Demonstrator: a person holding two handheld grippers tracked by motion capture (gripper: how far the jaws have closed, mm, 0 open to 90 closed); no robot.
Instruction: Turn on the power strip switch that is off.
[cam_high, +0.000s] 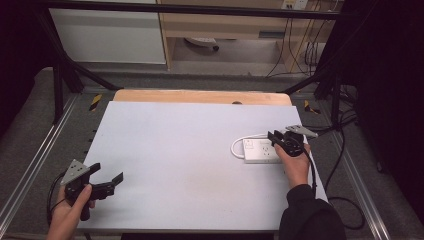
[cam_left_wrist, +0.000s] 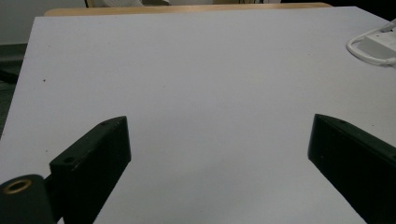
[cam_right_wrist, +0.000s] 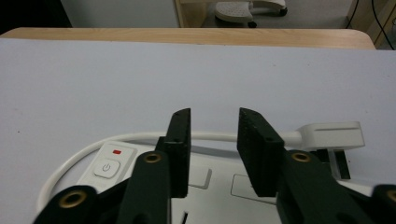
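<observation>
A white power strip lies flat at the right of the white table, with its white cable looped off its left end. My right gripper hovers over the strip's far edge. In the right gripper view my right gripper is open by a narrow gap with nothing in it. Below it lies the power strip with a power button, and a white plug rests just right. My left gripper is held wide open at the near left corner, and my left gripper faces bare table.
A strip of wooden tabletop shows past the white board's far edge. Black frame posts stand at both far corners, and cables trail off the right side. The cable loop appears at the upper right of the left gripper view.
</observation>
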